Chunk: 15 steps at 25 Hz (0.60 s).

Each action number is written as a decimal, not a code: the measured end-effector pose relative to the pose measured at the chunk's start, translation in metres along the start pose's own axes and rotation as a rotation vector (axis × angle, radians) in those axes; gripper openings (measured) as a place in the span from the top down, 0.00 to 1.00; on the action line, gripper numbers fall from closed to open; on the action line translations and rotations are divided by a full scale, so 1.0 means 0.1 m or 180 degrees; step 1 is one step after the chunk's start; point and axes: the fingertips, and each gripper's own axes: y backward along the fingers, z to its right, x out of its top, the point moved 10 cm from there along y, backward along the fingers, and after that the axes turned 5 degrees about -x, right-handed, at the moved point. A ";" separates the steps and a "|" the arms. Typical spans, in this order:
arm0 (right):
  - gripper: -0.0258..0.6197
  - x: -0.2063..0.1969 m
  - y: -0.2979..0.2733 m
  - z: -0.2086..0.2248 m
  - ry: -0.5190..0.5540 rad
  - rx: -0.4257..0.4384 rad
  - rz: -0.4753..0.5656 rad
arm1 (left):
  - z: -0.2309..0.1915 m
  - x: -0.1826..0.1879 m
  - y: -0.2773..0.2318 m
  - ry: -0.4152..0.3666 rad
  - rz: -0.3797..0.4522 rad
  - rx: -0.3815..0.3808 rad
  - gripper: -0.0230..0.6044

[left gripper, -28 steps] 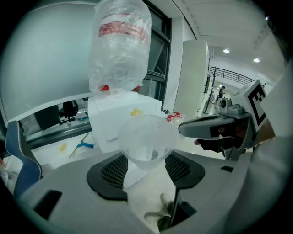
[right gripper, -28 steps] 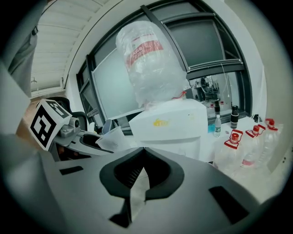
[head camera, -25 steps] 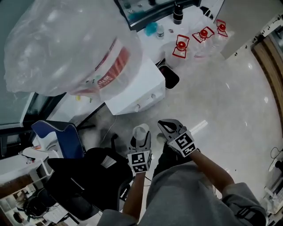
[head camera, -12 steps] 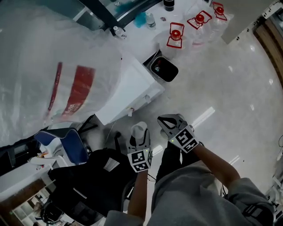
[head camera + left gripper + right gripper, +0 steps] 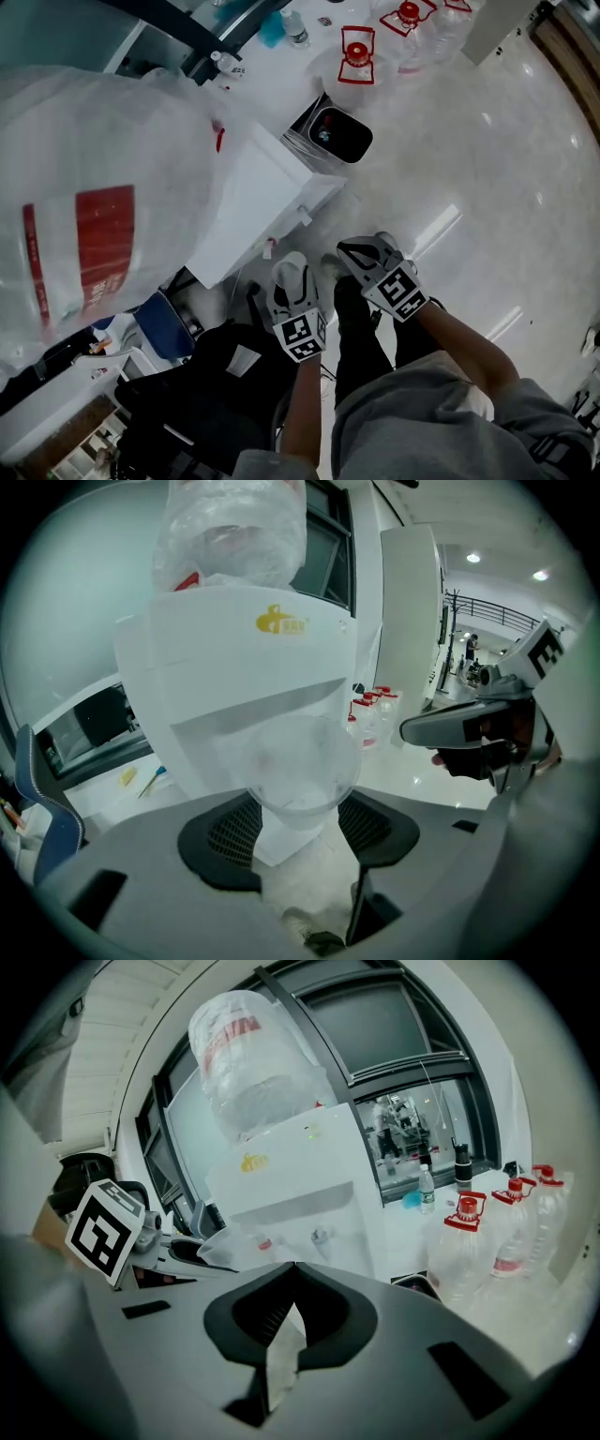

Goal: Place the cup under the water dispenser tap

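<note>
Water jug: big clear upturned plastic water jug (image 5: 84, 197) in a wrinkled bag with a red label, filling the 9 o'clock side of the head view. No part to play in this step.
Dispenser: white box-shaped water dispenser (image 5: 267, 187) sits at 11 o'clock from the claws, close but not reached. The approach looks well along, the placing itself is not yet done.
Left claw: left claw (image 5: 294, 286) is spread wide and grasping the cup by its sides, aimed at the dispenser front.
Right claw: right claw (image 5: 361, 255), at 3 o'clock of the left one, is clenched tip to tip on nothing. It's just along for the ride.
Cup: clear tapered plastic cup (image 5: 302, 766) rides upright between the left pads, well short of the recess. It looks empty. What's left: carry it in, set it under a tap, let go.
Taps: two small taps (image 5: 320, 1236) show at 12 o'clock in the right gripper view, one with a red mark. They are too small to tell apart further.
Hidden: the ledge below the taps is covered by the cup in the left gripper view and the dispenser foot is cut off, so I can't judge the landing spot.
</note>
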 end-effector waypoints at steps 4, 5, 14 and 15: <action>0.94 -0.08 -0.09 -0.01 -0.0058 -0.0044 0.0021 | -0.08 -0.11 -0.12 -0.0028 -0.0011 0.0021 0.56; 0.94 -0.10 -0.11 -0.02 -0.0065 -0.0055 0.0017 | -0.10 -0.13 -0.15 -0.0021 -0.0017 0.0025 0.56; 0.94 -0.40 -0.25 0.05 -0.0234 -0.0224 0.0061 | -0.13 -0.48 -0.47 -0.0071 -0.0021 0.0072 0.56; 0.94 -0.42 -0.27 0.08 -0.0247 -0.0248 0.0071 | -0.11 -0.52 -0.52 -0.0076 -0.0010 0.0080 0.55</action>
